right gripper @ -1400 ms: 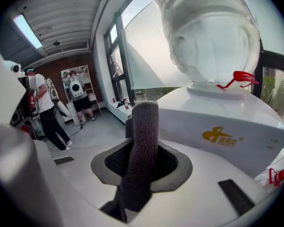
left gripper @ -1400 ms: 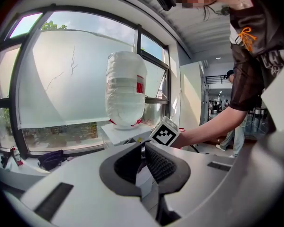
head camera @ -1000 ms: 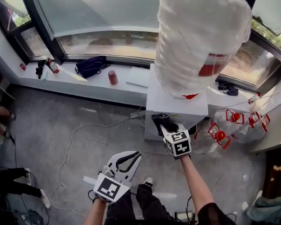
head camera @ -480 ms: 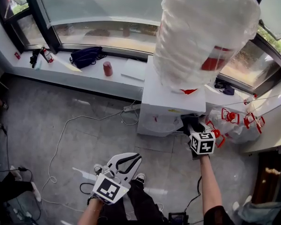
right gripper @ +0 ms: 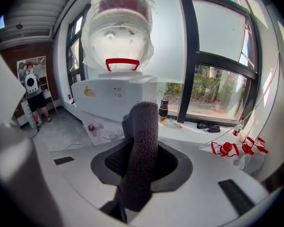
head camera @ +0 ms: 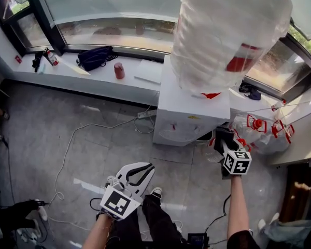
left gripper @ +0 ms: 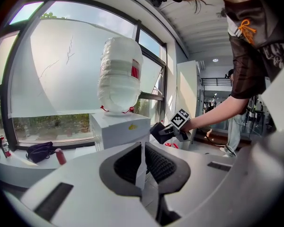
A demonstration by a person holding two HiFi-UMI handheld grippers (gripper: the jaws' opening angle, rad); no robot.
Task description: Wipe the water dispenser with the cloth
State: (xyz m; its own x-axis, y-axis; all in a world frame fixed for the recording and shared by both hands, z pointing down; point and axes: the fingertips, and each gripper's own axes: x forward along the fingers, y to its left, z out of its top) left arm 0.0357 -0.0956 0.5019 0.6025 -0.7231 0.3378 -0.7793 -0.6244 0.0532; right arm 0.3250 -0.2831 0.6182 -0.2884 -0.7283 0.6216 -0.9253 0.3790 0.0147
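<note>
At the right front corner of the white box-shaped water dispenser [head camera: 189,115], the head view places the right gripper [head camera: 224,138]; only the right gripper view shows its jaws clamped on the bunched dark grey terry cloth [right gripper: 144,126]. The left gripper view alone shows the left gripper [left gripper: 142,167] with jaws pressed together on nothing, well apart from the dispenser.

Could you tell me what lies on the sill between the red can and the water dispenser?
A flat white sheet lies there, shown in the head view.
</note>
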